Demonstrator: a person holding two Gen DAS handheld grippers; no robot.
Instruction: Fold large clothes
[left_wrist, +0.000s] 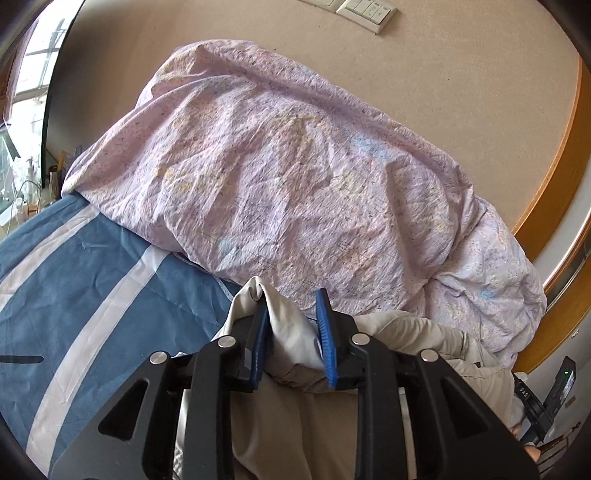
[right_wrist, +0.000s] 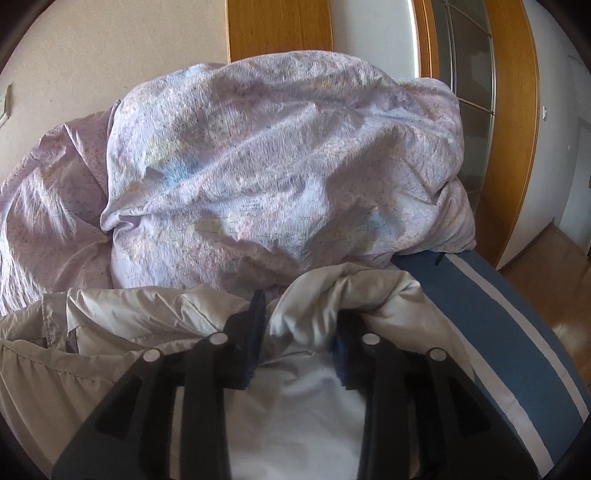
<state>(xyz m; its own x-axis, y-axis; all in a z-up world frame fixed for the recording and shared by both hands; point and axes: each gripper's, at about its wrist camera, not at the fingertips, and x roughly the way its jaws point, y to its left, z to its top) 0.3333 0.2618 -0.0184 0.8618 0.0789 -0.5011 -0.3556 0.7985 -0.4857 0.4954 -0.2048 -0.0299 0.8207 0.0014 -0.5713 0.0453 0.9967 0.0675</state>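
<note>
on the blue striped bedsheet, the beige garment lies bunched against a heaped lilac duvet that fills the far side up to the wall. bare sheet shows to the left of the left gripper and to the right of the right gripper. each gripper's jaws stand partly apart with a fold of the garment between them. its long axis cannot be told; it spans between the two grippers.
</note>
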